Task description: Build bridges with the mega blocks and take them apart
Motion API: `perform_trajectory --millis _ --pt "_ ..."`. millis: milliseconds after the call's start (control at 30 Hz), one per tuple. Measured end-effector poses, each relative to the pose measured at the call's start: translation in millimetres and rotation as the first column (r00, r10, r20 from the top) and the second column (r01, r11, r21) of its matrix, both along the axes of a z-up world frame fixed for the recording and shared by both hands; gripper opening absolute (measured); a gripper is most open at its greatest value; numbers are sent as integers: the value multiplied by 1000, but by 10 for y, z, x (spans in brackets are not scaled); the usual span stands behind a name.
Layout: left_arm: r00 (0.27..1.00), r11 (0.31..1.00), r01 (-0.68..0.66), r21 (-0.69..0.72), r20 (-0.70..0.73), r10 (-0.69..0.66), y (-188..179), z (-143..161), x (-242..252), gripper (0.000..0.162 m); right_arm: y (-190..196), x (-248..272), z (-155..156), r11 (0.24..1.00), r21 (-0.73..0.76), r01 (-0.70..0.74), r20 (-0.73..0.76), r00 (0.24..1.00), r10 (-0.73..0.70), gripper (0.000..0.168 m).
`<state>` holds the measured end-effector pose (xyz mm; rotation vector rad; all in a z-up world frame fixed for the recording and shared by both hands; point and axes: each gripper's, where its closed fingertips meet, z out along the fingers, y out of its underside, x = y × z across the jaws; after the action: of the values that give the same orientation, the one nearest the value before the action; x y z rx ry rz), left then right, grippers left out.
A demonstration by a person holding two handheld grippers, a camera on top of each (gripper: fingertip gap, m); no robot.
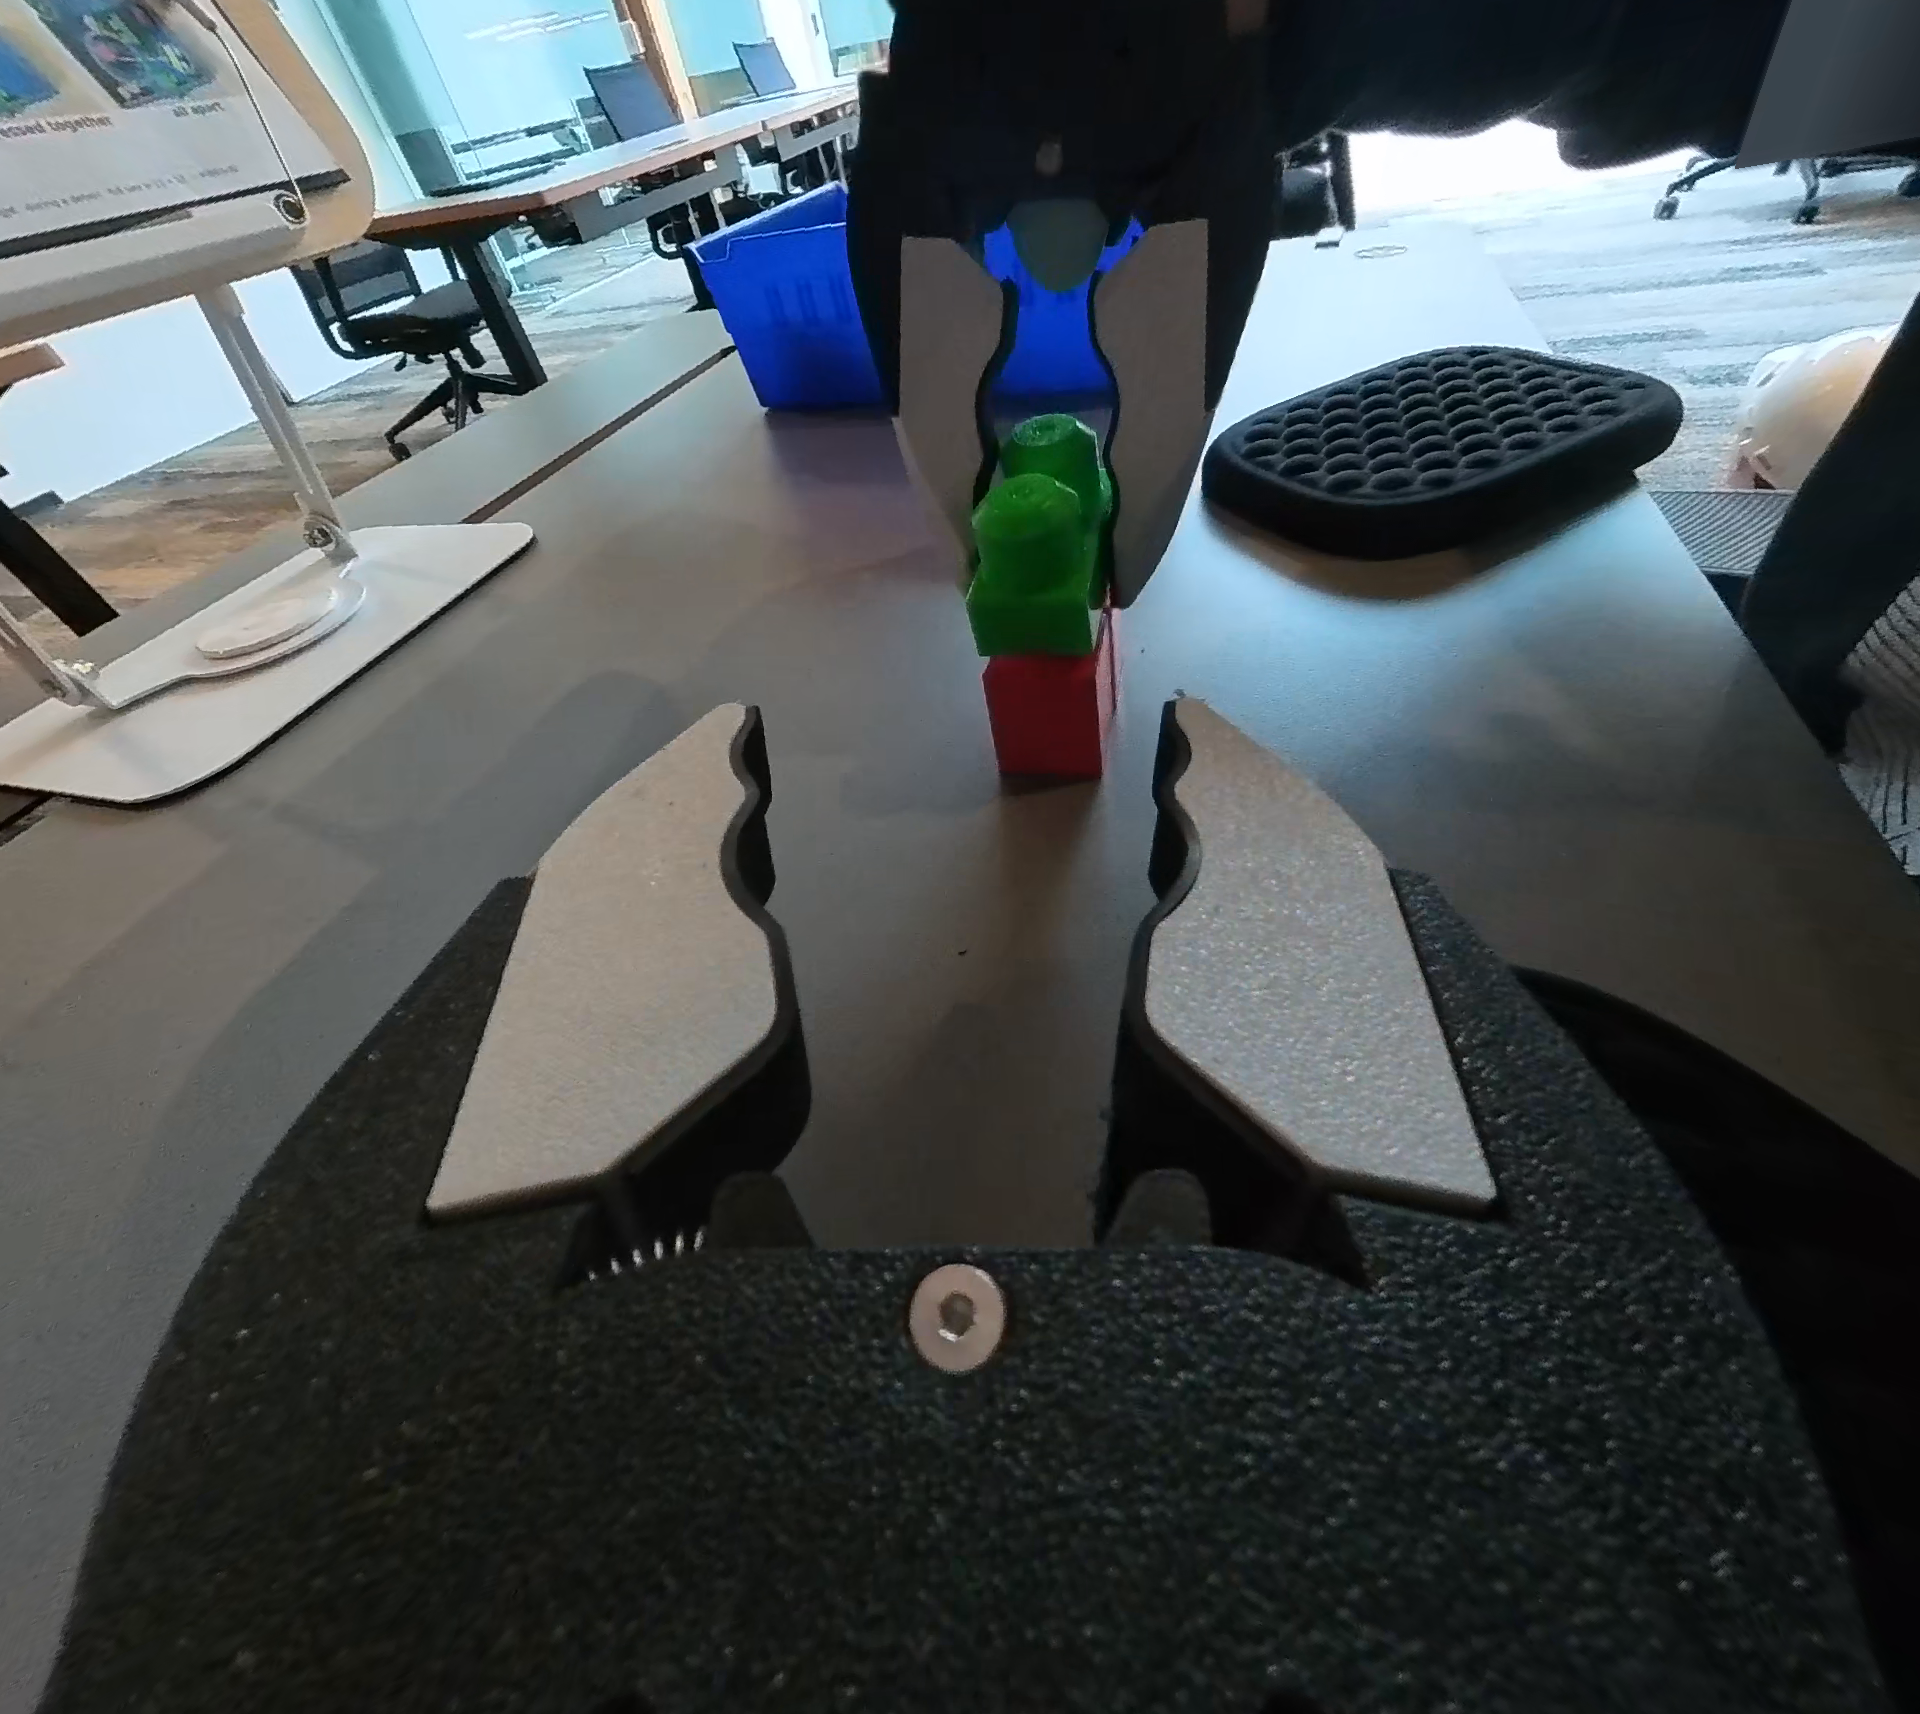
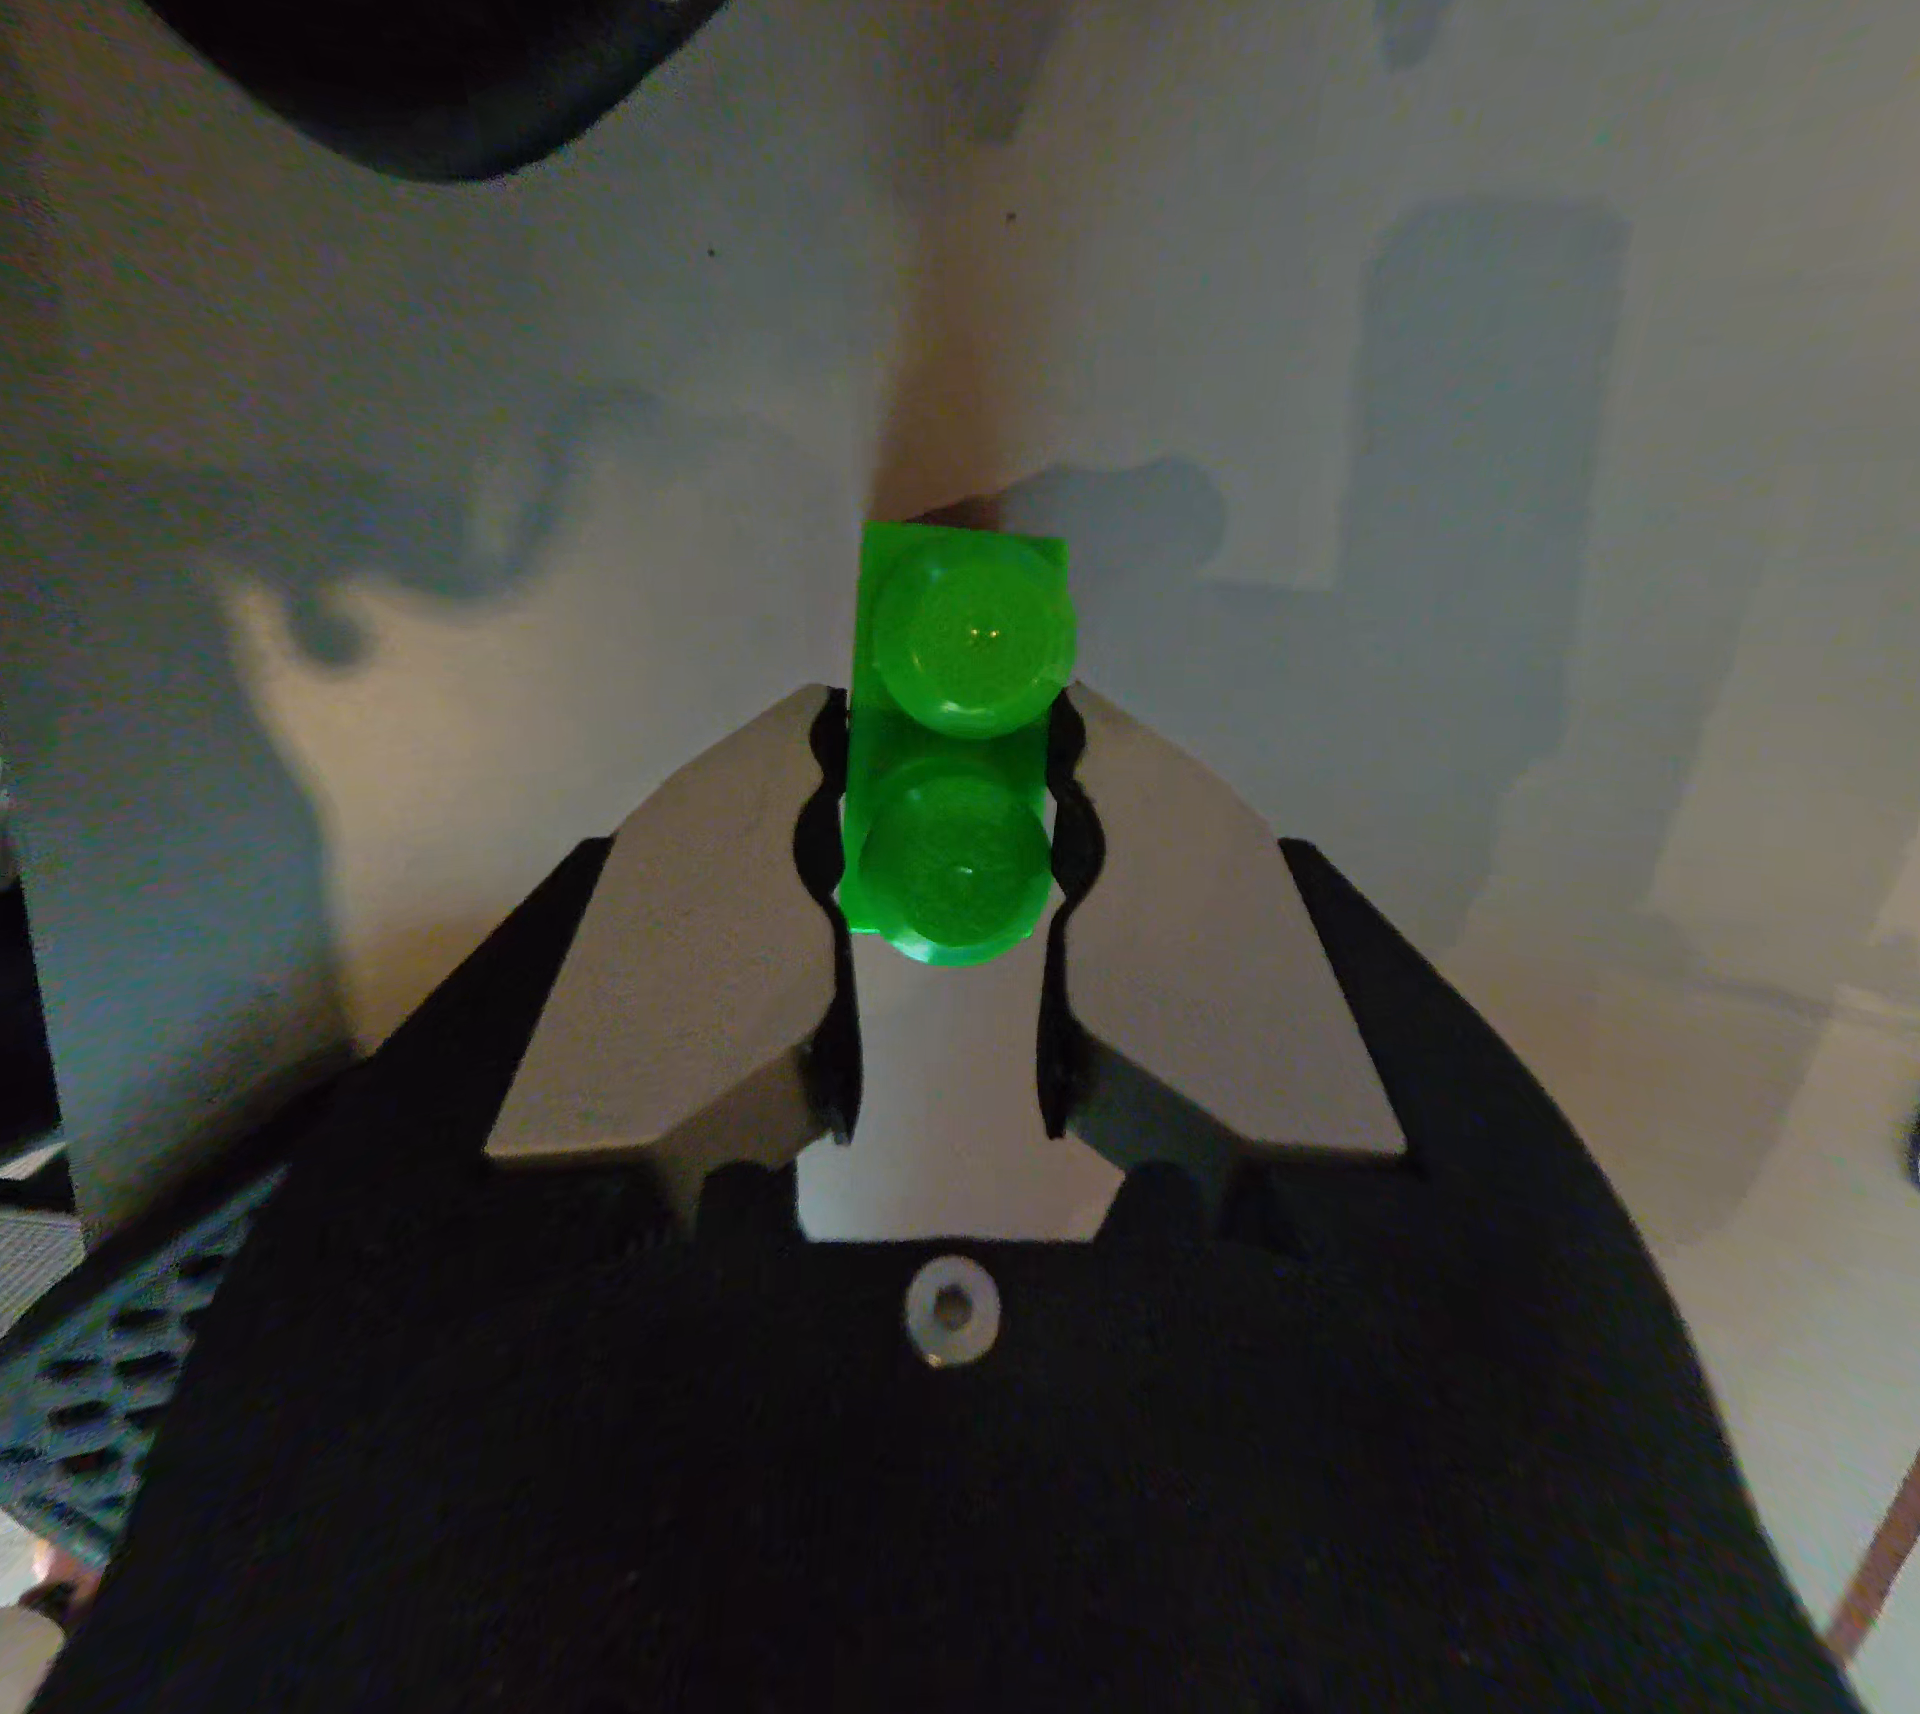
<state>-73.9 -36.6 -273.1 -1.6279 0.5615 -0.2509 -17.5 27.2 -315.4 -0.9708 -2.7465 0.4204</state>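
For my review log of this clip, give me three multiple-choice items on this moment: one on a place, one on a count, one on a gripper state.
1. Where does the bright green two-stud plastic block sit?
A. on the red plastic block
B. inside the blue plastic bin
C. on the black honeycomb-textured pad

2. How many round studs show on top of the green block?
A. one
B. two
C. four

3. What is the state of the left gripper?
A. shut on the red block
B. shut on the green block
C. open, holding nothing

Answers:
1 A: the left wrist view shows green stacked directly on red, on the dark grey tabletop.
2 B: the right wrist view looks down on two studs in a row.
3 C: its fingers stand apart short of the stack, while the right gripper clamps the green block's sides.
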Motion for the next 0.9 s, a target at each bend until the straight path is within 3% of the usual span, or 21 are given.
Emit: perform_trajectory --millis 233,900 --pt "1000 1000 0 -9 -1 0 8 -10 1 70 -10 9 -36 999 -24 23 26 999 -22 36" --pt "999 1000 1 -24 -36 -2 17 -53 33 69 61 54 -154 966 257 -11 245 968 -54 36"
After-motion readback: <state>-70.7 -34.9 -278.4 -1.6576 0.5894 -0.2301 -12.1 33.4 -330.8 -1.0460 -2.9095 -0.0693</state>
